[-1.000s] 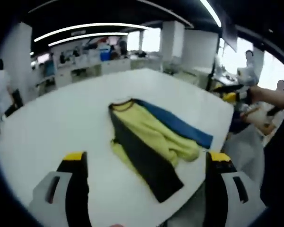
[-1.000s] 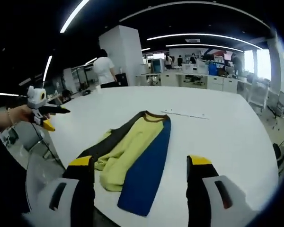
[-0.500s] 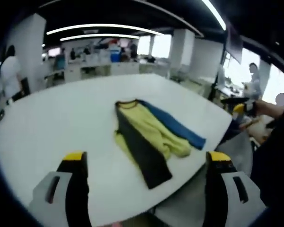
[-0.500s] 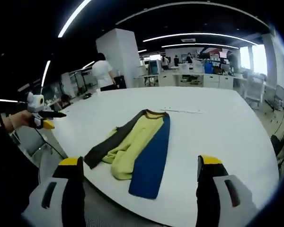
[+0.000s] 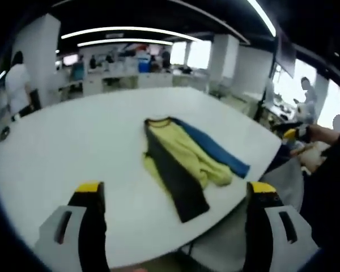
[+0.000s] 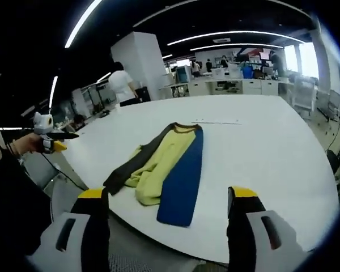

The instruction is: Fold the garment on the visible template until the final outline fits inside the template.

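The garment (image 5: 184,164) was seen folded lengthwise on the table (image 5: 73,153) — both grippers held wide, empty — further folding judged outstanding.

My left gripper view looks across the white table (image 5: 73,147) from off its near edge, well back, facing the far desks. My right gripper view faces the same table (image 6: 260,147) from another side, also held off the edge. Both share the tabletop and the folded garment (image 5: 181,156) (image 6: 170,161), and each catches the opposite gripper (image 5: 292,134) (image 6: 48,141) at its margin.
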### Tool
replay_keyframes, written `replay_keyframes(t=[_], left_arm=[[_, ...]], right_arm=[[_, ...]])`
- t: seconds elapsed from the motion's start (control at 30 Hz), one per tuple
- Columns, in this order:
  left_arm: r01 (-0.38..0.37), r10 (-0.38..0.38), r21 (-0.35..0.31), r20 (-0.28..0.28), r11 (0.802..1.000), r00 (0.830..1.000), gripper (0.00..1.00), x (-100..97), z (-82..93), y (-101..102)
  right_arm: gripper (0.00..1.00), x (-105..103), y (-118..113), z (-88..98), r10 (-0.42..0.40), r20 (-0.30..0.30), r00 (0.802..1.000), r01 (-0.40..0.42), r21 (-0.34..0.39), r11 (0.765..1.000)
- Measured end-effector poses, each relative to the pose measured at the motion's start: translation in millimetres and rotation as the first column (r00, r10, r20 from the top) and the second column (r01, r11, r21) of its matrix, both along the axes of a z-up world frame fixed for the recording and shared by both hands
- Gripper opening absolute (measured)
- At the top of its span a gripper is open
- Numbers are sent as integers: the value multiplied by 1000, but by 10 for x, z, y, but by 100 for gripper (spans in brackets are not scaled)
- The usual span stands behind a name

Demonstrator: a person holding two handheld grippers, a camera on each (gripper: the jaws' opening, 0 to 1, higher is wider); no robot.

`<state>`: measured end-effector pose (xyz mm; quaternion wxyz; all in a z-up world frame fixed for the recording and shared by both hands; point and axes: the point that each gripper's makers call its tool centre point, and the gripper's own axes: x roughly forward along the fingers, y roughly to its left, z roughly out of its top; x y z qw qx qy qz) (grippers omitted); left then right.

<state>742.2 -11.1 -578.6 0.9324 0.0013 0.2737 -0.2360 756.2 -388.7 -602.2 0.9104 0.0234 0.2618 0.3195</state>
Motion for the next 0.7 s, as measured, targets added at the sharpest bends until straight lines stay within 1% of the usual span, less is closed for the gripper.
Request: replay_keyframes(t=[0.1, 0.17, 0.2, 0.23, 0.37, 0.4, 0.43, 0.47, 0.5, 0.6, 0.63, 0.67, 0.7], left_arm=[[7, -7, 1, -7, 1000, 1000, 99, 26, -21, -41], [10, -10, 1, -14, 1000, 1000, 99, 32, -39, -66], [12, -12, 0, -15, 1000, 1000, 99, 32, -44, -75], [14, -14, -1, -18, 1000, 1000, 99, 32, -52, -83], [12, -12, -2, -35, 1000, 999, 99, 27, -94, -86], [9, -10, -5, -39, 1000, 999, 99, 27, -104, -80], [6, -6, -6, -41, 1000, 999, 99, 28, -111, -76], [4, -4, -7, -43, 1000, 999, 99, 28, -120, -69], [1, -1, -7, -48, 1000, 999, 99, 29, -137, -65], [-6, 6, -5, -59, 1000, 998, 99, 38, -172, -56], [-8, 7, -6, -62, 1000, 998, 99, 43, -178, -62], [-9, 9, -6, -64, 1000, 998, 99, 48, -182, -61], [-10, 9, -6, -66, 1000, 998, 99, 53, -185, -66]], right_arm=[[83, 19, -10, -80, -6, -20, 1000, 6, 7, 1000], [78, 18, -13, -172, -8, -42, 999, 8, 6, 1000], [75, 11, -8, -246, -8, -59, 998, 8, 7, 1000], [68, 5, -8, -300, -9, -70, 998, 9, 2, 1000], [48, -36, -14, -637, -30, -158, 987, 28, -15, 999], [43, -60, -36, -725, -41, -191, 981, 34, -42, 999], [37, -72, -28, -815, -27, -207, 978, 11, -79, 997], [35, -48, 5, -847, -23, -200, 979, 8, -76, 997], [34, -28, 32, -887, -24, -207, 978, 9, -70, 998], [26, 15, 102, -1052, -21, -253, 967, 5, -66, 998], [23, 13, 107, -1158, -26, -292, 956, 3, -78, 997], [21, 19, 112, -1227, -26, -316, 948, -1, -85, 996], [20, 42, 121, -1275, -27, -322, 946, -2, -88, 996]])
